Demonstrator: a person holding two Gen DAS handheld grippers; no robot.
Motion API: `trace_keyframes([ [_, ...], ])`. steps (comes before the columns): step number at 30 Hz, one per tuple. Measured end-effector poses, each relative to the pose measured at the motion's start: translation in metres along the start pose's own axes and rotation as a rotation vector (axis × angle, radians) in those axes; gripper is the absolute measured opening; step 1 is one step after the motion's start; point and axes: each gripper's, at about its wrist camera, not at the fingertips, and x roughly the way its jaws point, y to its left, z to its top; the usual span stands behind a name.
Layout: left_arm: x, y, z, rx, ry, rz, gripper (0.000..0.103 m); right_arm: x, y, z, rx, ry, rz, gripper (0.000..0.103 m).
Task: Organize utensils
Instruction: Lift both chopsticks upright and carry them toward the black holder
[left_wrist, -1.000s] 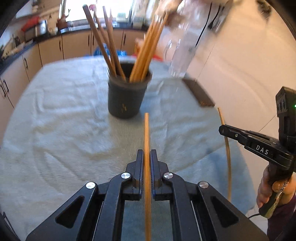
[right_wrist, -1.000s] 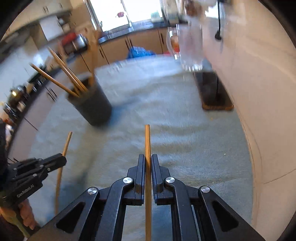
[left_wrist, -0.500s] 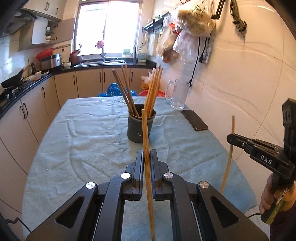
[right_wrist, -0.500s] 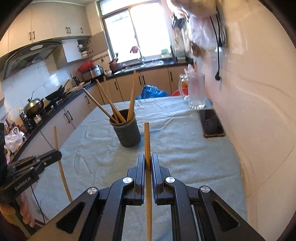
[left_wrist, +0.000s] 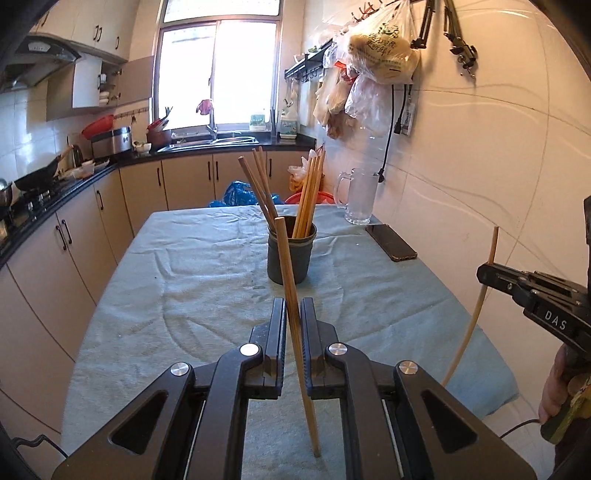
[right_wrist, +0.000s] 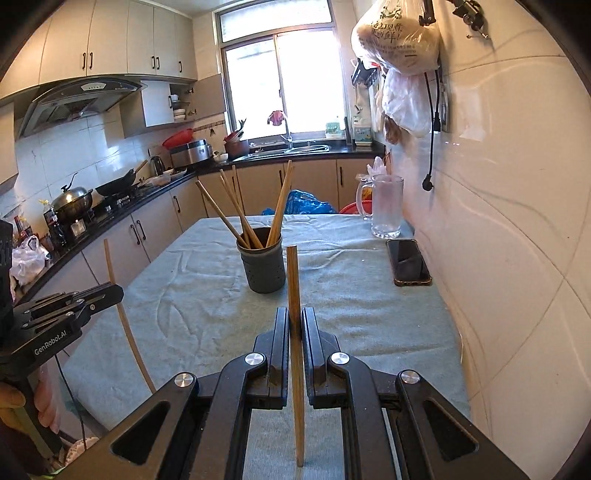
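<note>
Chopsticks are being put away, one in each gripper, and the step right now looks like carrying them to the cup. On the left side, the left gripper (left_wrist: 293, 325) has its two fingers closed on a long wooden chopstick (left_wrist: 291, 291), which stands nearly straight up and leans a little, thick end on top. Its thin tip hangs low in the near part of the view, above the green cloth (left_wrist: 184, 266) that covers the table; I cannot tell if it touches the cloth. Past it, in the middle of the table, stands the dark grey cup (left_wrist: 291, 254) with more wooden chopsticks in it, some leaning left and a bunch leaning right. The cup is still well apart from both grippers. Further right, near the wall, a black phone (left_wrist: 390, 242) lies flat and a clear glass mug (left_wrist: 360, 201) stands at the far edge. On the right side, the right gripper (right_wrist: 294, 325) has its fingers closed on a second chopstick (right_wrist: 294, 295), held straight up. Next, I think each stick must be lifted over the cup's rim, thin tip down, and then let go. The sticks look thin, smooth and stiff, so they could slip or swing in the fingers, and the full cup leaves only a small gap to aim for
</note>
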Motion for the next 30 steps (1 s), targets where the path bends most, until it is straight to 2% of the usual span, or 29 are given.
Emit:
trace_keyframes([
  [16,-0.016,-0.005,0.002,0.008,-0.018,-0.029,0.006,-0.024,0.002,-0.015,0.037,-0.047,-0.047,0.007],
  [30,-0.017,-0.001,0.011,-0.001,-0.022,0.006,0.006,-0.035,-0.006,-0.009,0.078,-0.076,-0.048,0.007],
])
